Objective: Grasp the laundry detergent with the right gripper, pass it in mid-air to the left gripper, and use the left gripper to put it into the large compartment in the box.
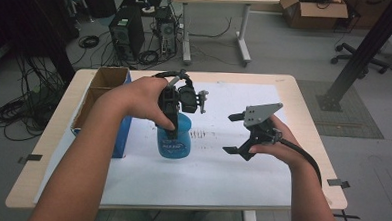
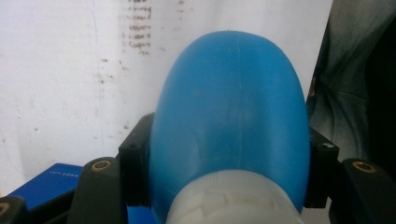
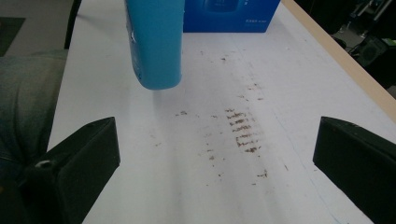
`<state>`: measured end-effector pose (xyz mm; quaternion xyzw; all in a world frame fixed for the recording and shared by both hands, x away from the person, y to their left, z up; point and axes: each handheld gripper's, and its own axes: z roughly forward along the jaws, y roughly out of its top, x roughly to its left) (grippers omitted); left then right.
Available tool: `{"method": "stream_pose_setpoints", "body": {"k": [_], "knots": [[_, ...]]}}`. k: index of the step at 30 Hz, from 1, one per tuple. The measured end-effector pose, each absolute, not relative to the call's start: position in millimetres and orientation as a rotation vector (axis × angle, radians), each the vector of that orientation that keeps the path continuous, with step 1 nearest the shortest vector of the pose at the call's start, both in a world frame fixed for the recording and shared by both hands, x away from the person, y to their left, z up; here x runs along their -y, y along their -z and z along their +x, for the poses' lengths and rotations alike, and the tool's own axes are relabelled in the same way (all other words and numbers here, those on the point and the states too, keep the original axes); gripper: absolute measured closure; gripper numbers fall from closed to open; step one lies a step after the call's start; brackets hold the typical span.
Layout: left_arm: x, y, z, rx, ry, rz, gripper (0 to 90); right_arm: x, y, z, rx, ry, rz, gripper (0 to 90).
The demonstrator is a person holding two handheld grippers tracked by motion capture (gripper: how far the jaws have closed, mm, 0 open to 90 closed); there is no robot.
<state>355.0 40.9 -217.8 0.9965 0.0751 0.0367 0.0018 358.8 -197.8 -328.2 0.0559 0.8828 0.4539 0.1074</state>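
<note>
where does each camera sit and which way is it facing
High view: above the person's side of the table, looking forward and down; both forearms, left gripper, right gripper.
Left gripper view: on the left gripper, looking along jaws shut on the blue spray bottle.
Right gripper view: on the right gripper, looking across the white sheet; open jaws.
Shared: all show the bottle.

High view above table, gripper views close, low, sharing blue bottle.
</note>
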Motion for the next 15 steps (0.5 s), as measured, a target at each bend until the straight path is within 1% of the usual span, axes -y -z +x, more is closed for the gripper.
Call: {"method": "stream_pose_setpoints", "body": {"k": [4,9,12,15], "knots": [[-40,213,355,-0.310,-0.138,3.121,37.4,201,327,358,-2.595,-1.328,0.165,0.4],[-43,204,360,-0.526,-0.199,3.081,37.4,205,324,357,-2.595,-1.319,0.177,0.5],[-47,200,363,-0.596,-0.234,3.067,37.4,208,322,358,-2.591,-1.312,0.175,0.5],[-50,194,364,-0.664,-0.239,3.035,37.4,210,320,358,-2.597,-1.293,0.173,0.5]]}}
